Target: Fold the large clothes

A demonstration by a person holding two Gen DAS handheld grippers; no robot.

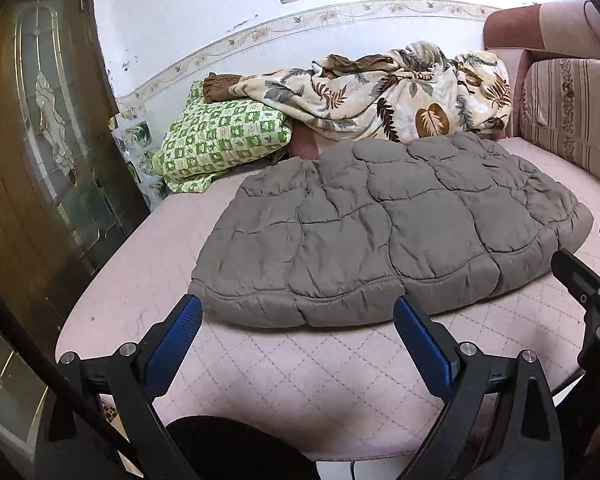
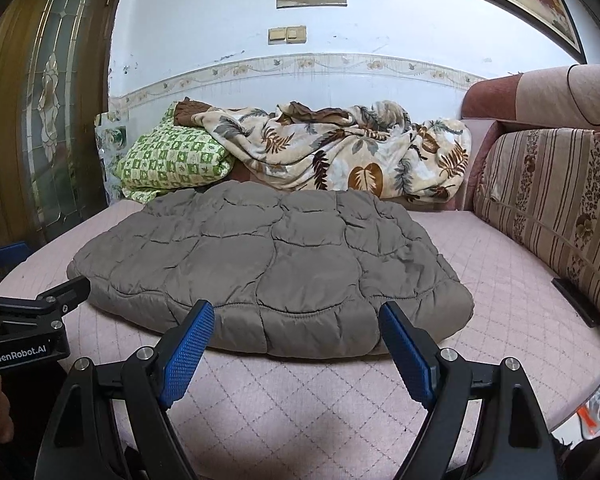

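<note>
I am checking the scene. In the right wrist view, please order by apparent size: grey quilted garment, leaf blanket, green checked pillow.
1. grey quilted garment, though nearest the camera
2. leaf blanket
3. green checked pillow, partly under the blanket

You see a grey-brown quilted jacket (image 2: 268,276) with curved stitch lines, lying on a pale pink cover (image 2: 300,408) with a diamond stitch pattern. Behind it you have a cream blanket (image 2: 340,152) printed with brown and grey leaves, and a pillow (image 2: 172,160) in green and cream checks. The cushion (image 2: 556,200) at your right has beige and brown stripes with small flowers. Your gripper pads (image 2: 188,344) are blue with a fine dotted texture, on black arms. The wall (image 2: 220,20) is white with a flower border; the door (image 2: 16,100) is dark brown.
</note>
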